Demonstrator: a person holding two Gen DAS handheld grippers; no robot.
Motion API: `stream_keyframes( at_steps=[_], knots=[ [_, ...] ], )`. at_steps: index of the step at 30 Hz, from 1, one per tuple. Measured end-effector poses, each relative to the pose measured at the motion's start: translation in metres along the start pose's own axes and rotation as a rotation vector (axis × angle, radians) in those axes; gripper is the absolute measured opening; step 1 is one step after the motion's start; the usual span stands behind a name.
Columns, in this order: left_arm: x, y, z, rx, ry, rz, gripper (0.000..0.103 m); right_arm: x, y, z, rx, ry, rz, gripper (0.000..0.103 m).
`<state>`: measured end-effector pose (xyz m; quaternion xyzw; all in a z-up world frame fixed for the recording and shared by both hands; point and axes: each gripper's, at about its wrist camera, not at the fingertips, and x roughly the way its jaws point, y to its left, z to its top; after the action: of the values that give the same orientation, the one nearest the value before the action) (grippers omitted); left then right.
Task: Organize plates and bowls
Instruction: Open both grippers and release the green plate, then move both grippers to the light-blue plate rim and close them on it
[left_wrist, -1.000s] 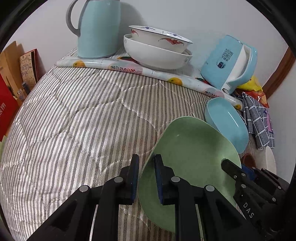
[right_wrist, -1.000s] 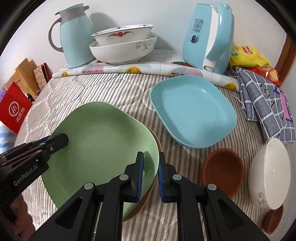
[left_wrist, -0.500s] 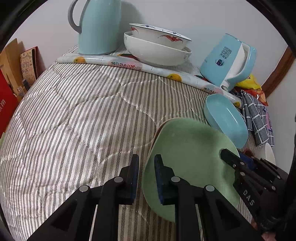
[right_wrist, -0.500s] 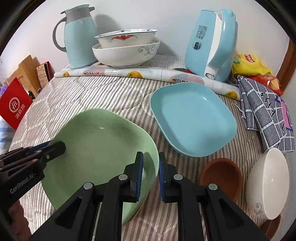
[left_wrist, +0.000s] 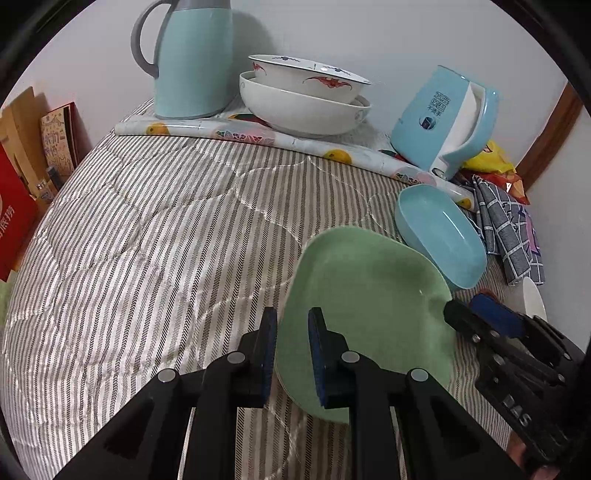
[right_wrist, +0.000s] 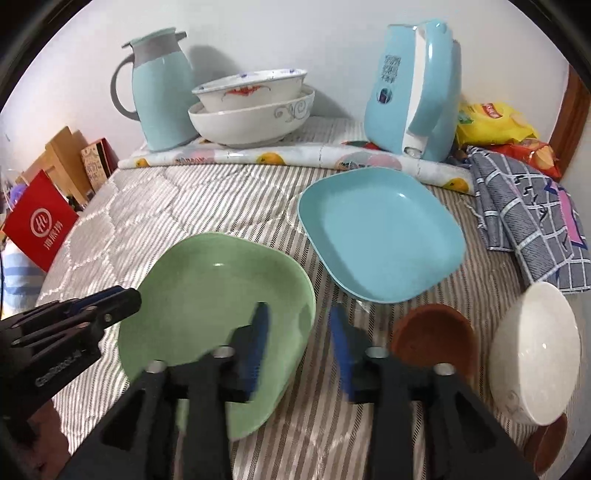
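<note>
A quilted cover with grey and white stripes (right_wrist: 192, 206) spreads over the tabletop, which meets a plain white wall (right_wrist: 295, 29) at the back. Along that wall lies a rolled fruit-print sheet (right_wrist: 258, 157), with a pale blue jug (right_wrist: 162, 92), two stacked white bowls (right_wrist: 255, 110) and a blue kettle (right_wrist: 410, 96) behind it. A brown door frame (left_wrist: 550, 136) rises at the right, and a red box (right_wrist: 37, 225) stands off the left edge.

The green plate (right_wrist: 221, 291) sits near the front of the cover. The left claw (left_wrist: 291, 354) is clenched on its left rim. The right claw (right_wrist: 297, 347) is opening, its pads astride the plate's right rim without pressing it. A blue plate (right_wrist: 380, 229) lies just behind to the right, with a brown bowl (right_wrist: 436, 332) and a white bowl (right_wrist: 535, 354) nearby, beside a checked cloth (right_wrist: 524, 210) and snack bags (right_wrist: 491, 125).
</note>
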<state>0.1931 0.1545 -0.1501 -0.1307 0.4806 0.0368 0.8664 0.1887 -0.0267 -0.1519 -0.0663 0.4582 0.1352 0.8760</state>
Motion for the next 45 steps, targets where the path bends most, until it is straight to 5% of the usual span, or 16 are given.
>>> stream_keyframes(
  at_steps=[8,19,27,45],
  knots=[
    [-0.020,-0.015,-0.007,0.026,-0.029,-0.006,0.021,-0.033,-0.011,-0.016,0.028,-0.022,0.001,0.045],
    [-0.052,-0.047,-0.007,0.083,-0.074,-0.027,0.027,-0.084,-0.054,-0.025,0.118,-0.118,-0.046,0.069],
    [-0.070,-0.067,0.006,0.124,-0.118,-0.006,0.048,-0.108,-0.082,-0.022,0.177,-0.150,-0.082,0.069],
    [-0.066,-0.112,0.045,0.209,-0.224,0.056,0.050,-0.108,-0.111,0.007,0.205,-0.121,-0.110,0.069]
  ],
)
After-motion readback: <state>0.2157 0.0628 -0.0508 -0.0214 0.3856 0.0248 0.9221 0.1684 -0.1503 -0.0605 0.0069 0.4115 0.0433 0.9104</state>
